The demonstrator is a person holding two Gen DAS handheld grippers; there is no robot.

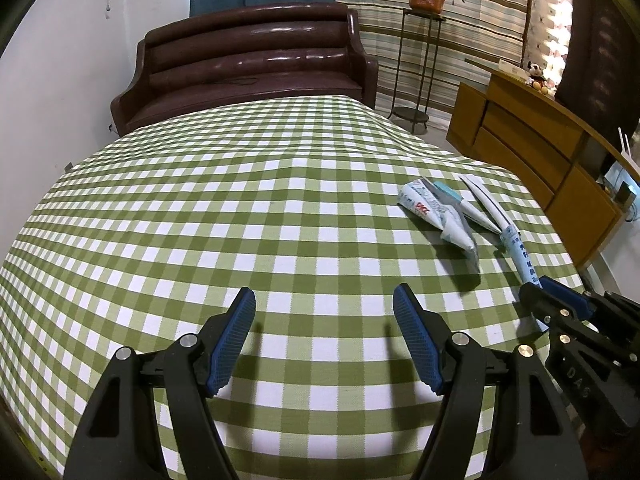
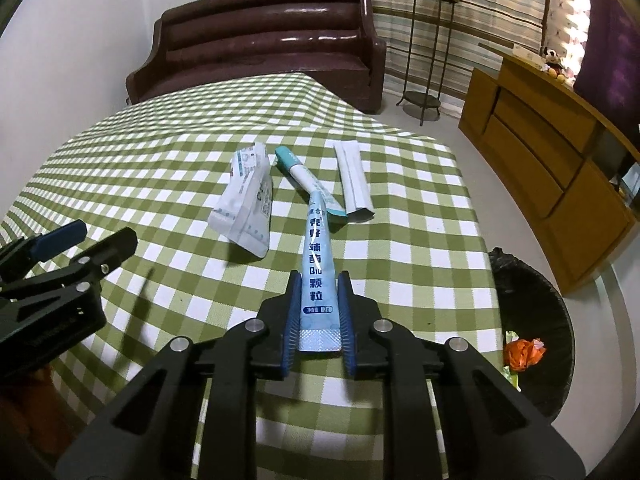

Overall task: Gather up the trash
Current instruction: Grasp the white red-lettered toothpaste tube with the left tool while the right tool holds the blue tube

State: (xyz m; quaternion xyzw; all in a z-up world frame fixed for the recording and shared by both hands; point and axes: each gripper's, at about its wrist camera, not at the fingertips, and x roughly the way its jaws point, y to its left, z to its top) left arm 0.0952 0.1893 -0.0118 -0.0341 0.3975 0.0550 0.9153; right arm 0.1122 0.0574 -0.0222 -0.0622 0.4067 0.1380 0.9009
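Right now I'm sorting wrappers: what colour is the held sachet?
Light blue sachet with dark lettering, clearest in the right wrist view.

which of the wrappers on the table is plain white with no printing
The narrow white sachet farthest right on the tablecloth; the other packets carry blue or teal print.

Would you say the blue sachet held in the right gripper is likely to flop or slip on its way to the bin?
The blue sachet probably stays fairly stiff: it juts forward from the right gripper without drooping. It looks thin, so likely light. Its glossy film may slip, though both pads press on it.
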